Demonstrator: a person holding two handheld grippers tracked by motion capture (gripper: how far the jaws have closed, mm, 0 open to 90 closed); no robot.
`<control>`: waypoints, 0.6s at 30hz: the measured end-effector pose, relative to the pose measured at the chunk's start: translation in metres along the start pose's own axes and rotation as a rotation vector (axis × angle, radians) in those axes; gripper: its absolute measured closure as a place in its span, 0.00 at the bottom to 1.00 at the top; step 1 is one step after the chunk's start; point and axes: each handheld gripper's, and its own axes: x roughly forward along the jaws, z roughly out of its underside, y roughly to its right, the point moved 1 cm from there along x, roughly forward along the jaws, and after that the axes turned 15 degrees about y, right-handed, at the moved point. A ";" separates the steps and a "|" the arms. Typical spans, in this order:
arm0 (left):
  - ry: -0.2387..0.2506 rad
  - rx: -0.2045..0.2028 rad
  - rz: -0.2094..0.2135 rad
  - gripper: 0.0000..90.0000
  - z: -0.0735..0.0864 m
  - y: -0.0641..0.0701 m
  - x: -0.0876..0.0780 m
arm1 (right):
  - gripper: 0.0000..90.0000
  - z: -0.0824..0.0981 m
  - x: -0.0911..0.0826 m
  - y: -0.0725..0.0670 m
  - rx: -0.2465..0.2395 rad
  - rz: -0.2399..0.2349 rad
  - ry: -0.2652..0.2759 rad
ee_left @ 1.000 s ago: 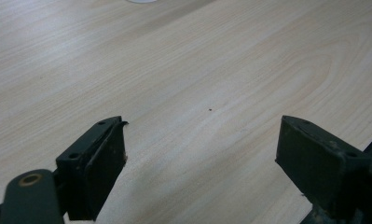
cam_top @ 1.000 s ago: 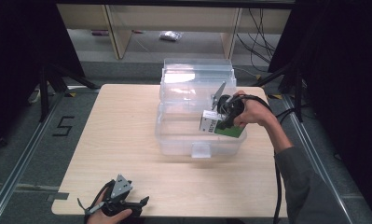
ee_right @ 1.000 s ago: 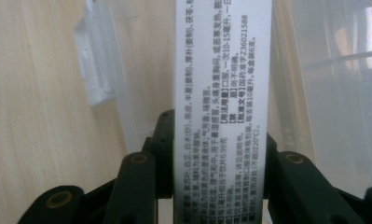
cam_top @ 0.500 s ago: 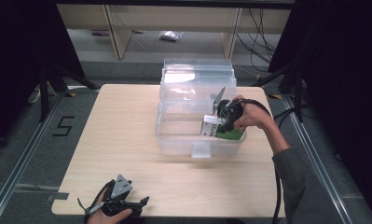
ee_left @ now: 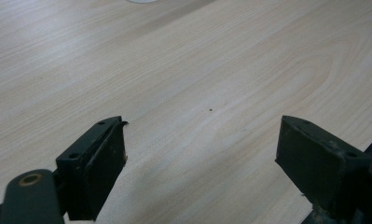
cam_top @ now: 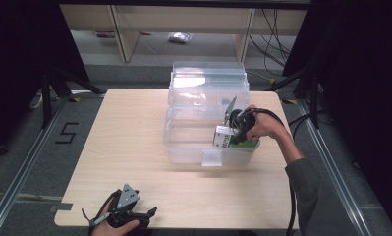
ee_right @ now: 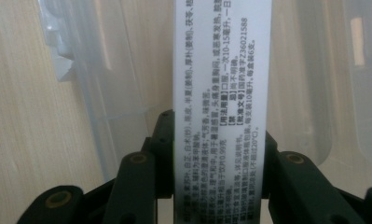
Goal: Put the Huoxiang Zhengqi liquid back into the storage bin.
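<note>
Since the earlier frame the right gripper [cam_top: 231,133] has sunk lower into the clear plastic bin [cam_top: 183,147], its jaws clamped on the narrow faces of a white and green carton [ee_right: 221,93] so it can go in upright. The left gripper [cam_top: 134,216] rests at the table's [cam_top: 125,137] near edge, jaws wide apart, holding nothing, out of the way.

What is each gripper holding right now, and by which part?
The right gripper clamps a white and green printed carton across its narrow white side, over the clear plastic bin. The left gripper is open, holding nothing.
</note>
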 end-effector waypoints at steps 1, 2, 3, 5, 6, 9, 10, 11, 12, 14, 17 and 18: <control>-0.005 0.008 0.003 0.17 0.000 -0.001 0.000 | 0.71 0.000 0.001 0.001 -0.017 -0.006 -0.002; 0.000 0.001 0.000 0.17 0.000 0.000 0.000 | 0.71 0.000 0.001 0.001 -0.013 -0.008 -0.009; 0.000 0.003 0.003 0.17 0.000 0.000 0.000 | 0.71 0.000 0.001 -0.001 0.003 0.000 -0.013; -0.007 0.010 0.005 0.17 0.000 -0.001 -0.001 | 0.71 -0.001 0.002 -0.001 0.000 0.002 -0.022; -0.007 0.010 0.006 0.17 0.000 -0.001 -0.001 | 0.71 -0.001 0.003 0.000 -0.006 -0.008 -0.024; -0.008 0.011 0.007 0.17 0.000 -0.001 -0.001 | 0.71 0.000 0.004 0.000 0.002 -0.003 -0.030; -0.007 0.012 0.006 0.17 0.000 -0.001 -0.001 | 0.71 0.000 0.004 0.000 0.001 -0.007 -0.025; -0.008 0.013 0.008 0.17 0.000 -0.001 -0.001 | 0.71 0.000 0.005 0.001 -0.013 -0.012 -0.024; -0.002 0.007 0.005 0.17 0.000 0.000 0.000 | 0.71 0.000 0.005 0.001 -0.007 -0.013 -0.027; -0.010 0.019 0.010 0.17 0.000 -0.001 -0.001 | 0.71 0.000 0.006 0.000 0.002 -0.019 -0.035; -0.008 0.011 0.006 0.17 0.000 -0.001 -0.001 | 0.71 0.000 0.008 0.000 0.002 -0.003 -0.044; -0.004 0.006 0.002 0.17 0.000 0.000 0.000 | 0.70 0.000 0.009 -0.001 0.013 -0.009 -0.050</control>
